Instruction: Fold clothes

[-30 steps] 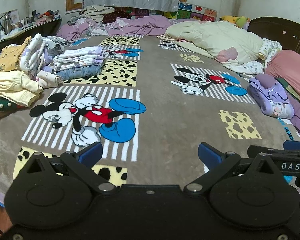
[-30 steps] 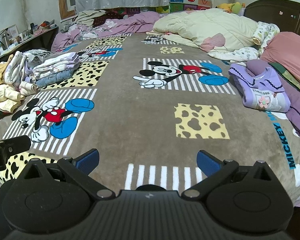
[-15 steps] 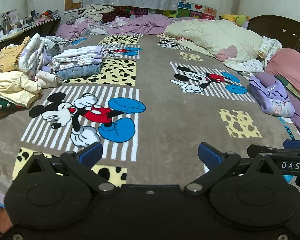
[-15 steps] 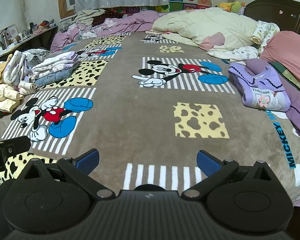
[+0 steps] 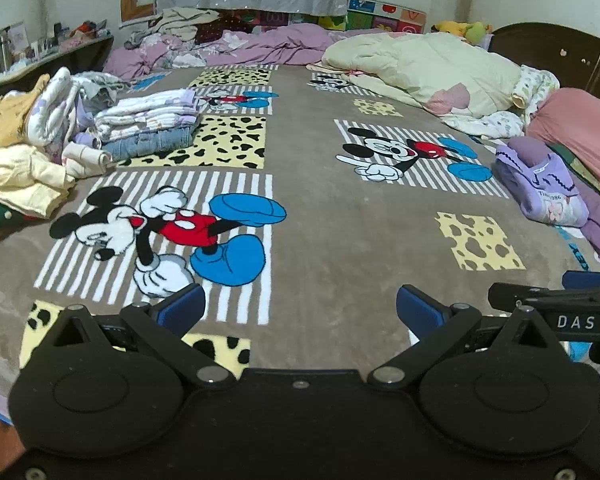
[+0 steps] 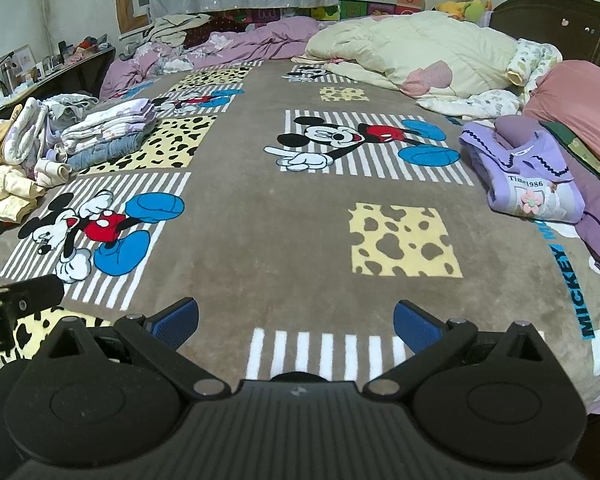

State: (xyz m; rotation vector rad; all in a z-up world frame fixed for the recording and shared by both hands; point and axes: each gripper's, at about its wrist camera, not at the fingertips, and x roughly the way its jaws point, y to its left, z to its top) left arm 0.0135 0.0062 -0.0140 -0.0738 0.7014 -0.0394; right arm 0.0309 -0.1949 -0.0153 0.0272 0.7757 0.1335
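A folded lilac sweater (image 6: pixel 532 184) with a flower patch lies at the bed's right side, also seen in the left wrist view as the lilac sweater (image 5: pixel 544 192). Folded clothes (image 5: pixel 148 120) are stacked at the left, atop jeans, and show again as the stack of folded clothes (image 6: pixel 108 128). Cream and yellow garments (image 5: pixel 16 184) pile at the far left. My left gripper (image 5: pixel 298 306) hovers open over the blanket's near edge, holding nothing. My right gripper (image 6: pixel 296 318) is open too, empty, beside it to the right.
A brown cartoon-mouse blanket (image 6: pixel 300 232) covers the bed. A cream quilt (image 6: pixel 412 52) and purple bedding (image 6: pixel 260 40) lie at the far end. Pink and purple covers (image 6: pixel 580 108) run along the right edge. A cluttered shelf (image 5: pixel 28 52) stands far left.
Both views have drifted slightly; the grippers stay open and empty, side by side over the near edge of the bed.
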